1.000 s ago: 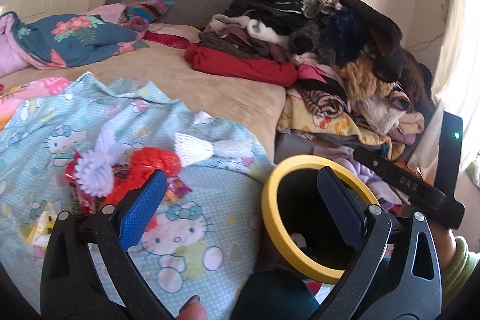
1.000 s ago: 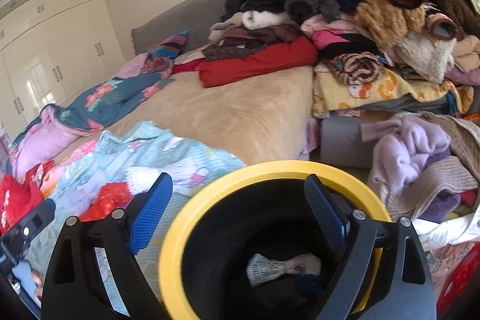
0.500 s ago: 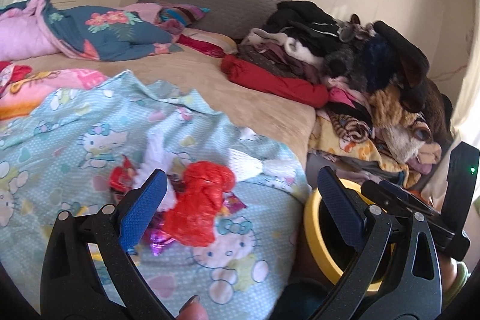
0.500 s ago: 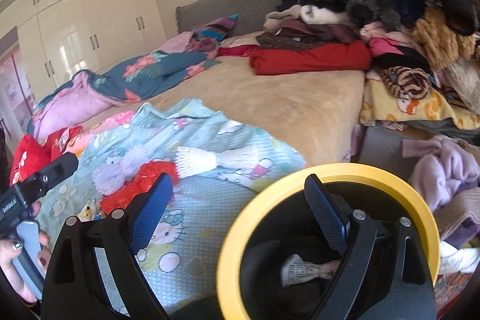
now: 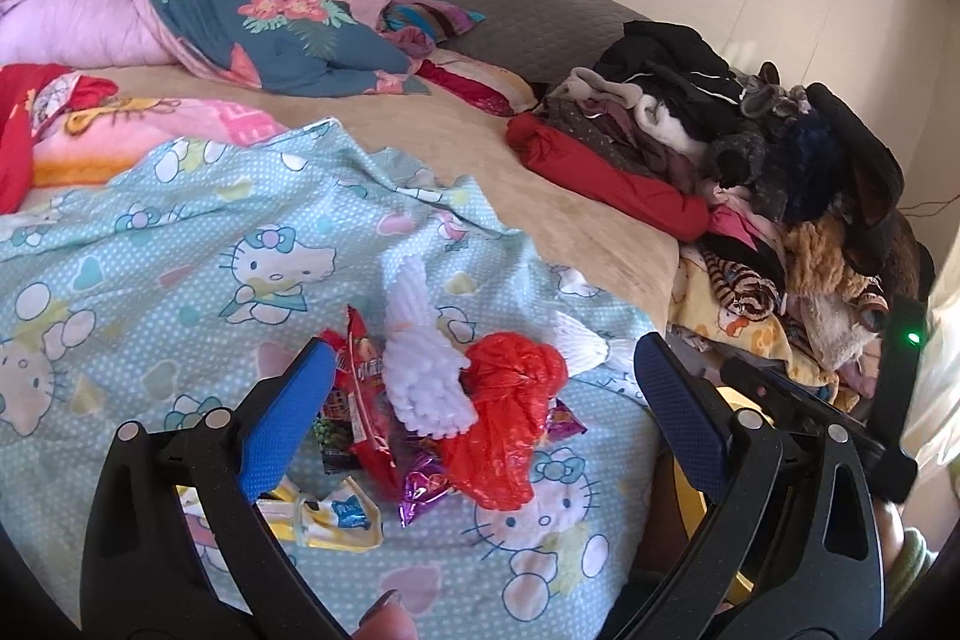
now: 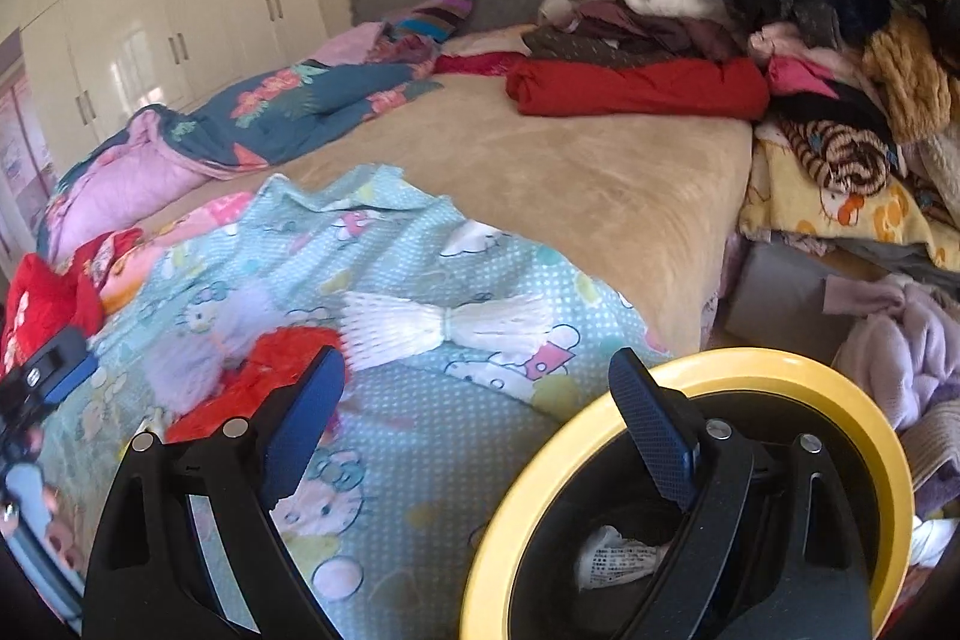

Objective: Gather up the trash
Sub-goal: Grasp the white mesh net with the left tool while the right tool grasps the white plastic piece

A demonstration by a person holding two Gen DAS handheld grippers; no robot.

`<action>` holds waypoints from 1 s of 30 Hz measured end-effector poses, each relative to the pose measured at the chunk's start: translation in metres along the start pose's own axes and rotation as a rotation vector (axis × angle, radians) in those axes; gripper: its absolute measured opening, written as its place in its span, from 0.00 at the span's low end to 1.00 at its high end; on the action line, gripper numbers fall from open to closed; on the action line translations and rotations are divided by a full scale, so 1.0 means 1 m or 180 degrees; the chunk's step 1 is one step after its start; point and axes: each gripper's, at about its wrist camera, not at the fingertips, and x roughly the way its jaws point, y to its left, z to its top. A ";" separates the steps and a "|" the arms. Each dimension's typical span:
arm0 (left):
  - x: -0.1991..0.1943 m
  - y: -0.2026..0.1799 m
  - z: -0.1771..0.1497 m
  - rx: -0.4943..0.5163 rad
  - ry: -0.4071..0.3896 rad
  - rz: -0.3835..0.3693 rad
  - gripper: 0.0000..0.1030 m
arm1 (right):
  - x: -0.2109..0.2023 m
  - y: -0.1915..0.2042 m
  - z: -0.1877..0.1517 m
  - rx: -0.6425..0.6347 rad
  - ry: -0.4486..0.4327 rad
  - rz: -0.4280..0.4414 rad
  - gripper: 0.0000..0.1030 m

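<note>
A heap of trash lies on the Hello Kitty sheet [image 5: 180,244]: a crumpled red plastic bag [image 5: 504,418], a white foam net [image 5: 420,370], red snack wrappers [image 5: 360,400], a purple foil wrapper [image 5: 420,484] and a yellow-white wrapper [image 5: 324,514]. My left gripper [image 5: 480,412] is open just above this heap. A second white foam net [image 6: 444,322] lies nearer the bed edge. My right gripper [image 6: 480,424] is open and empty, over the rim of a yellow-rimmed black bin [image 6: 708,364] that holds crumpled paper [image 6: 618,559].
A tall pile of clothes [image 5: 750,160] fills the bed's right side, with more clothes [image 6: 900,340] beside the bin. Quilts and pillows [image 5: 210,28] lie at the far left. White wardrobes [image 6: 150,28] stand behind. The bed's tan cover [image 6: 570,184] lies between.
Both grippers have swung left, from over the bin toward the bed. The trash heap now sits between my left fingers. The bin has slid to the right edge of both views.
</note>
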 end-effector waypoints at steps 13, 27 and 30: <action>0.027 0.004 -0.005 -0.0086 0.0190 -0.0033 0.60 | 0.079 -0.026 0.015 0.0400 0.0422 -0.0119 0.84; 0.048 0.010 -0.011 -0.0127 0.0326 0.0082 0.41 | 0.113 -0.031 0.019 0.0614 0.0693 0.0177 0.37; 0.051 0.013 -0.014 -0.0143 0.0372 0.0106 0.37 | 0.106 -0.025 0.017 0.0511 0.0645 0.0286 0.19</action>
